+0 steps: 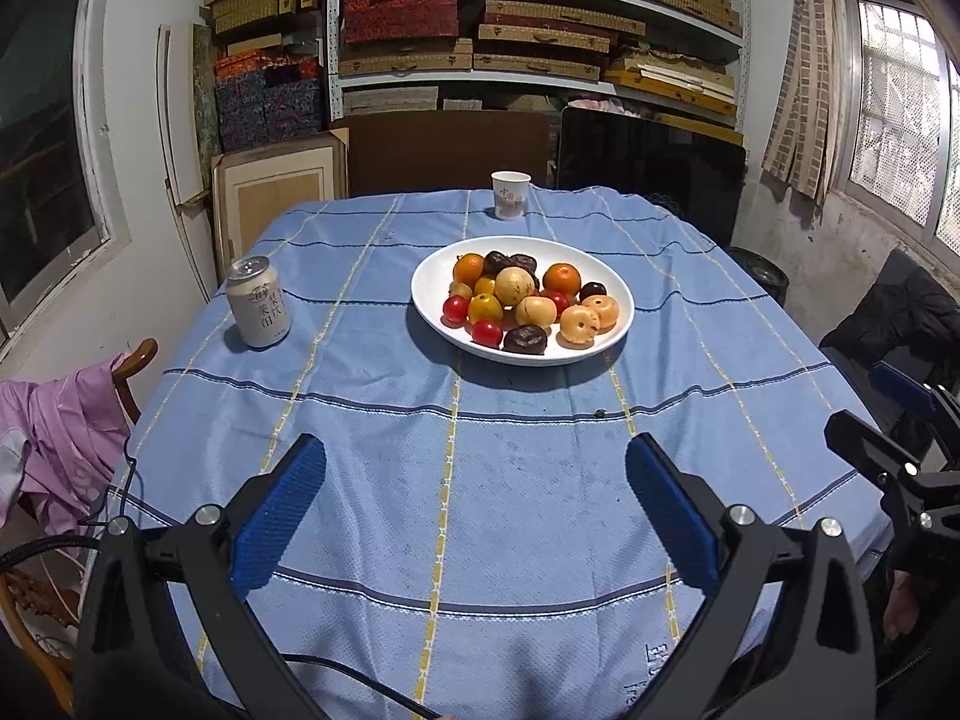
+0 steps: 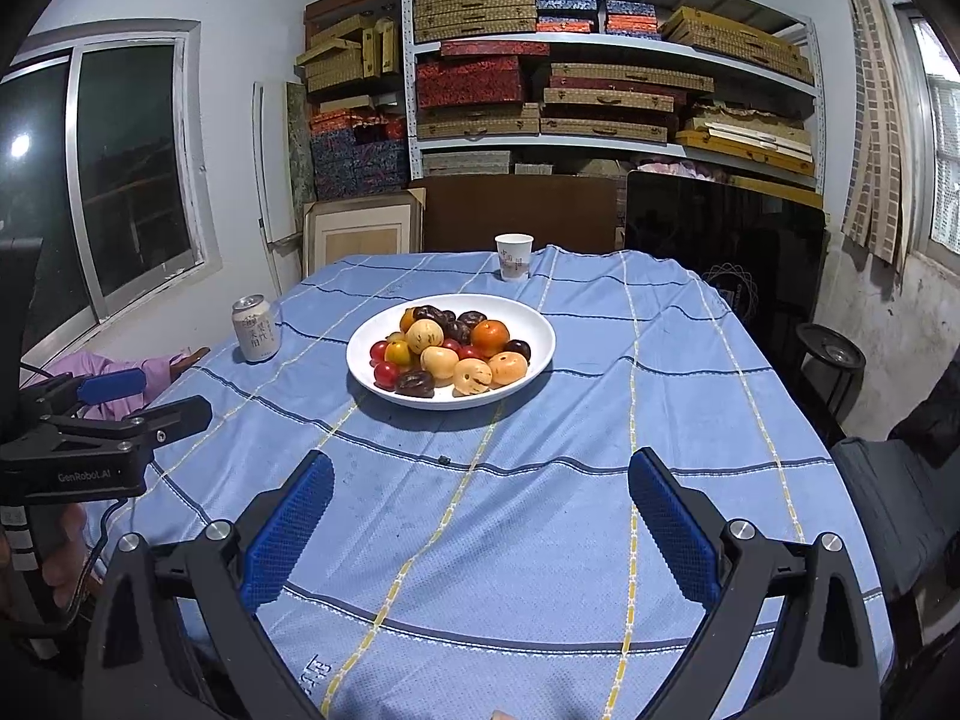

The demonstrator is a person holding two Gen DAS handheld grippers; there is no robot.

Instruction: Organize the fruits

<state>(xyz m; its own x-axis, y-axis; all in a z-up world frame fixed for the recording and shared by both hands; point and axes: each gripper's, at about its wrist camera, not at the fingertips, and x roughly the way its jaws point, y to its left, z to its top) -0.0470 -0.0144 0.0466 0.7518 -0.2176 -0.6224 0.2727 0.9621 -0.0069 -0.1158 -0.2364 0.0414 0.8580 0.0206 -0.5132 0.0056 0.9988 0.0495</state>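
A white oval plate (image 1: pixel 432 276) (image 2: pixel 540 324) sits mid-table, piled with several small fruits: orange ones (image 1: pixel 561 278), red ones (image 1: pixel 486 332), pale tan ones (image 1: pixel 579 318) and dark brown ones (image 1: pixel 524 338). The fruit pile also shows in the right wrist view (image 2: pixel 456 348). My left gripper (image 1: pixel 477 468) is open and empty, over the cloth near the table's front edge, well short of the plate. My right gripper (image 2: pixel 480 480) is open and empty, also near the front edge. Each gripper shows at the other view's side, the right one (image 1: pixel 888 420) and the left one (image 2: pixel 144 396).
A blue striped tablecloth (image 1: pixel 510 480) covers the table. A white drink can (image 1: pixel 258 303) (image 2: pixel 257 329) stands at the left. A paper cup (image 1: pixel 510 194) (image 2: pixel 513 256) stands at the far edge. A chair with pink cloth (image 1: pixel 66 438) is at the left. Shelves of boxes (image 1: pixel 528 30) stand behind.
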